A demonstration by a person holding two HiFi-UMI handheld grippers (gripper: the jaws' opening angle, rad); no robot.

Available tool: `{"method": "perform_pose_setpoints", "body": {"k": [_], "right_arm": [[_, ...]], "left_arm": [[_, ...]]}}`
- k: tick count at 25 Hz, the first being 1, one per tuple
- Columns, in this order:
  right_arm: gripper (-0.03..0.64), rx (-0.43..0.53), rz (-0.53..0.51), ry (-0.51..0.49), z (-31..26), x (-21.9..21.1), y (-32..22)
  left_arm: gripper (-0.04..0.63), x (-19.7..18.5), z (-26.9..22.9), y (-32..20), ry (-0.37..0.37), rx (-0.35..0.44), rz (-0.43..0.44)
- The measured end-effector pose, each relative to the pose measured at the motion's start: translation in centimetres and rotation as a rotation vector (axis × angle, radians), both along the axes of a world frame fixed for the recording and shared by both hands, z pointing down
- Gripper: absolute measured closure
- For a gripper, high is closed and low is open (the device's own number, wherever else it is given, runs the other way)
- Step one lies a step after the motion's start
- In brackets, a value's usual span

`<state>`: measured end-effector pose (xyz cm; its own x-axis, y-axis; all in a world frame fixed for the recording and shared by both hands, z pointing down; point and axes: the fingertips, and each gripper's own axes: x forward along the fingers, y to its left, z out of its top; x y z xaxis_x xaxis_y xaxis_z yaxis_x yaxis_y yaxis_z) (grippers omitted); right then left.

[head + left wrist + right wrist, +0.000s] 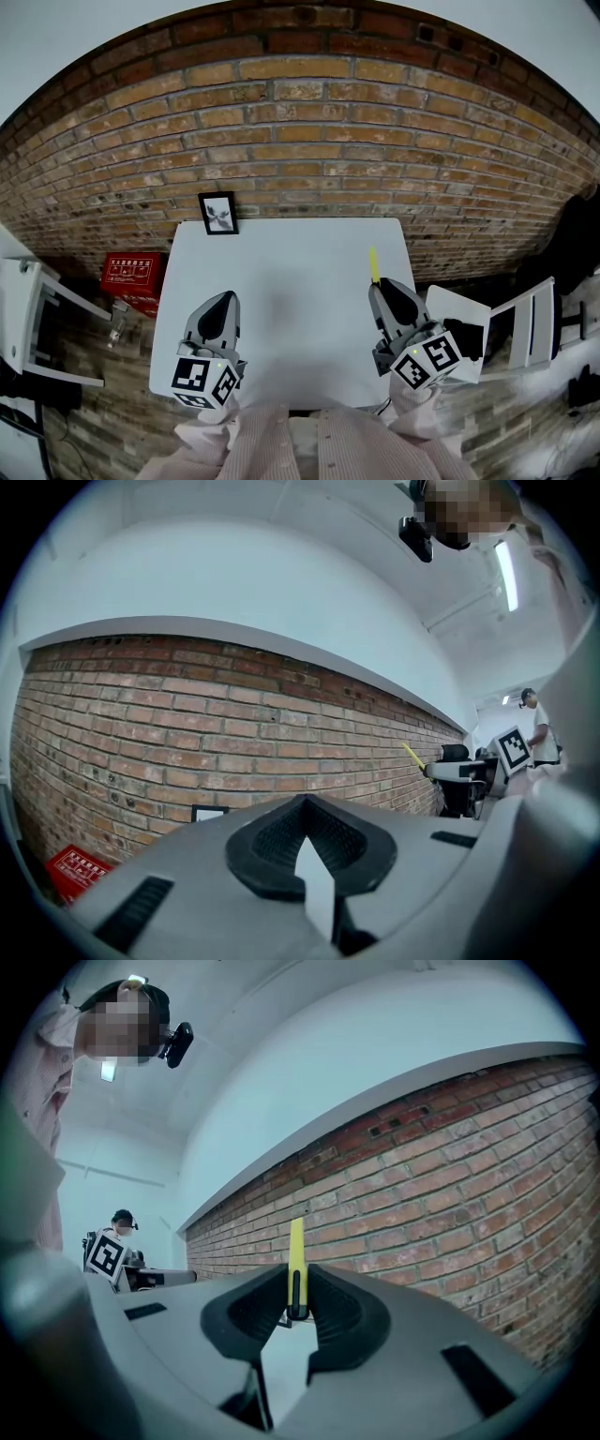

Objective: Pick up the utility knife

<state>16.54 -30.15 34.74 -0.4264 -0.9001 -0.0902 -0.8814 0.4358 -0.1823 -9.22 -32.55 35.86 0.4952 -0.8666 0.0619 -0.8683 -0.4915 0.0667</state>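
We start with what we can't see. Most of the utility knife (373, 265) is buried inside the right gripper (381, 287). Only a thin yellow length pokes out past the tips, towards 12 o'clock. From the head view we can't tell whether a blade is out. In the right gripper view the knife stands on edge, a narrow yellow strip with a dark slot low on its face, and its back end is lost between the pads. The near edge of the table (291, 281) is covered by pale sleeves (309, 441) at 6 o'clock.

The right gripper's jaws are clamped on the knife from both sides and hold it clear of the tabletop, over the table's right side at about 3 o'clock. The left gripper (223, 300) sits at 8 o'clock with its jaws drawn together to a point and nothing between them.

Now for room. The white tabletop between the two grippers is bare. A small picture frame (218, 213) stands at the far left corner at 11 o'clock, just in front of the brick wall (300, 141), which runs along the far edge. The knife is near the table's right edge. A white chair (534, 323) stands beyond that edge at 3 o'clock, and a red box (131, 274) lies on the floor at 9 o'clock.
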Motion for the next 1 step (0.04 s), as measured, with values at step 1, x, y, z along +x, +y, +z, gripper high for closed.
{"method": "perform_pose_setpoints", "body": {"k": [1], "right_arm": [[0.548, -0.002, 0.001, -0.001, 0.06, 0.03, -0.11]], "left_arm": [[0.601, 0.02, 0.01, -0.12, 0.000, -0.002, 0.000]]}}
